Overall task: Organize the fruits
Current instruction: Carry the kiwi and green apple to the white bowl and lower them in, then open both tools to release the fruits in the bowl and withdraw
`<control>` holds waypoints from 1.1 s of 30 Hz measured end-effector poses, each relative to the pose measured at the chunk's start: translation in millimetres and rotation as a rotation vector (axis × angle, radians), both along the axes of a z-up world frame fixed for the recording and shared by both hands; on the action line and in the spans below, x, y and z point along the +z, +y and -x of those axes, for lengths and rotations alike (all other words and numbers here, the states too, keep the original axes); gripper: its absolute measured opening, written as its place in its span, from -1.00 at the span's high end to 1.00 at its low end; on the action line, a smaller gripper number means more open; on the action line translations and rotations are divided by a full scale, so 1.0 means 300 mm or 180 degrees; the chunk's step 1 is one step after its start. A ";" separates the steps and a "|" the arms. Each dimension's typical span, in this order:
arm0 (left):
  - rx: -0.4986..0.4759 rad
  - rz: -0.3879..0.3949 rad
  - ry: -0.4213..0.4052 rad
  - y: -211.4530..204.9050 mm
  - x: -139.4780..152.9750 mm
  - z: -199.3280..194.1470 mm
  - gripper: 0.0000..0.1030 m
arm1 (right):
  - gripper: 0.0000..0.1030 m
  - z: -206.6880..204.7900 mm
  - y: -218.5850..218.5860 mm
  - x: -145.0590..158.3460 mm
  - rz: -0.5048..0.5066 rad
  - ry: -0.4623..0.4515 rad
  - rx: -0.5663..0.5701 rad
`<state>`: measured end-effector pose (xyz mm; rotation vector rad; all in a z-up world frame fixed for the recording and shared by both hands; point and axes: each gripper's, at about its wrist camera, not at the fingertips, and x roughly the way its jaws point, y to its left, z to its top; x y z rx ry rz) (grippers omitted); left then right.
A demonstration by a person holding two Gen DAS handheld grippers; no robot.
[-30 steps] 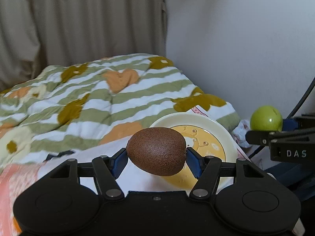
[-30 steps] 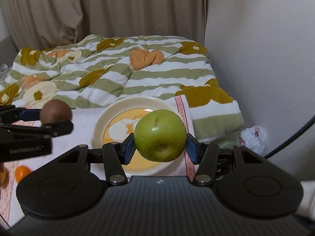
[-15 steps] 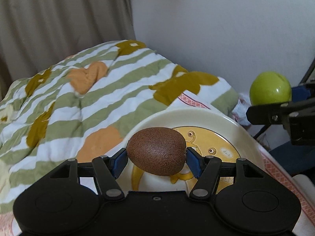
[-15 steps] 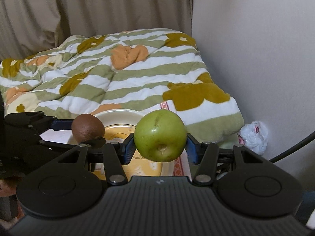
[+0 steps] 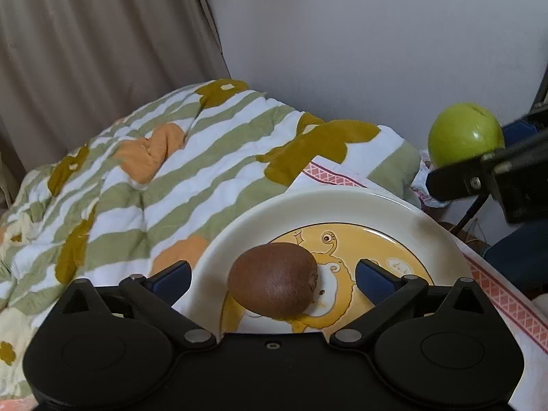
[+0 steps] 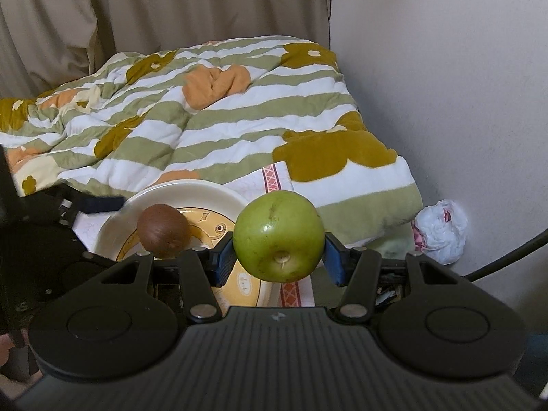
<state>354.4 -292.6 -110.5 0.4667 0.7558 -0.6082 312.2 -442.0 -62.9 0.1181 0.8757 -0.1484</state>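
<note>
A brown kiwi (image 5: pixel 272 279) lies on the cream plate (image 5: pixel 342 205) with a yellow cartoon centre. My left gripper (image 5: pixel 272 279) is open, its blue pads wide apart on either side of the kiwi and not touching it. The kiwi (image 6: pixel 163 231) and the plate (image 6: pixel 191 190) also show in the right wrist view. My right gripper (image 6: pixel 279 257) is shut on a green apple (image 6: pixel 278 236), held above the plate's right edge. The apple (image 5: pixel 464 133) shows at the right of the left wrist view.
The plate rests on a white cloth with a red patterned border (image 5: pixel 503 294). A striped green and white duvet (image 6: pixel 205 113) lies behind it. A wall (image 6: pixel 445 68) stands at the right, with a crumpled white bag (image 6: pixel 441 231) at its foot. Curtains hang behind.
My left gripper has lowered over the plate and opened, letting the kiwi go onto the plate. My right gripper still holds the apple and has moved closer to the plate.
</note>
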 end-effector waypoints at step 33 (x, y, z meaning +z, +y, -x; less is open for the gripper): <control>0.0924 0.0222 0.0379 0.295 0.107 0.092 -1.00 | -0.34 -0.158 0.169 -0.174 0.0268 0.0219 0.0913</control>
